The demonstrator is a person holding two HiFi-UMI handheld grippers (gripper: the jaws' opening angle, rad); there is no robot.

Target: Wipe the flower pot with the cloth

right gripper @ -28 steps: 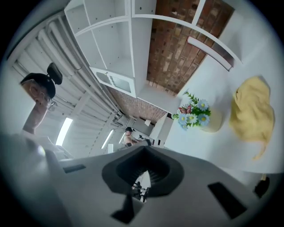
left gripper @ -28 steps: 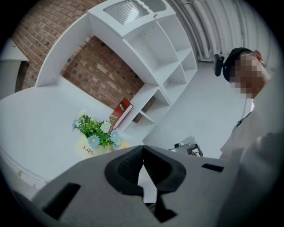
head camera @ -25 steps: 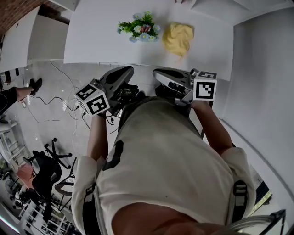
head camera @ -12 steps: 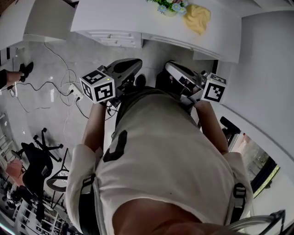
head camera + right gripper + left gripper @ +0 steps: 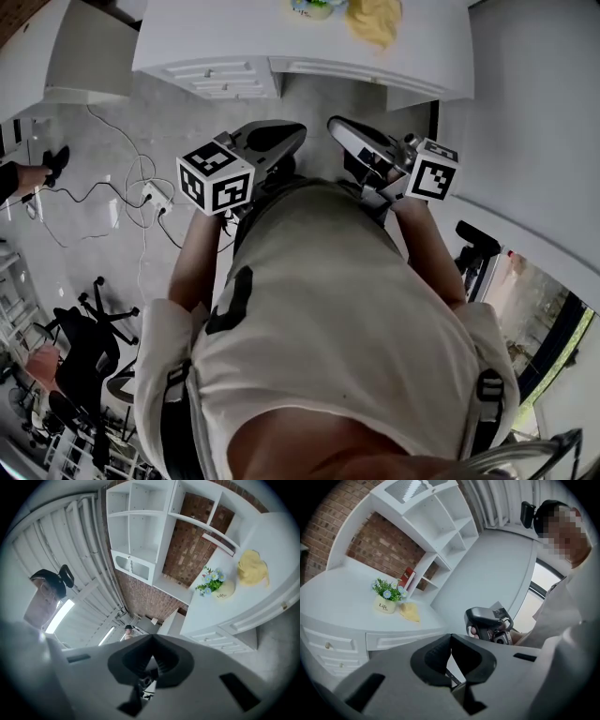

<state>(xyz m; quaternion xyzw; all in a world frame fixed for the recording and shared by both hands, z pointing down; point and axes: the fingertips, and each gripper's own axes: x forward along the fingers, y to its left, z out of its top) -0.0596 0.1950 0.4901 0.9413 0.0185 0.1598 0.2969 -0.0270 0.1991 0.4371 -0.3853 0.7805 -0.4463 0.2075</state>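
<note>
**Two closed grippers, held away from the desk**

The flower pot point(image 5: 385, 605) stands on a white desk point(image 5: 337, 590); it is a pale pot with green leaves and small blue and white flowers on top; the yellow cloth point(image 5: 410, 612) lies crumpled just beside it on the same desk top; the desk top is smooth and white; drawers point(image 5: 220, 77) with little knobs sit under its front edge.

White shelves point(image 5: 436, 522) with open boxes rise behind the desk; a red book point(image 5: 408, 577) leans in a low one; a brick wall point(image 5: 377, 550) shows behind the shelves.

The floor point(image 5: 103, 131) is grey and shiny; black cables point(image 5: 141, 187) lie on it; a black office chair point(image 5: 89, 342) stands at the lower left of the head view.

A person in a white shirt point(image 5: 328, 328) holds both grippers in front of the chest, well apart from the desk; the left gripper point(image 5: 451, 639) has its jaws pressed together with nothing between them; the right gripper point(image 5: 152, 641) is the same, jaws together and holding nothing; neither one touches the pot or the cloth.
</note>
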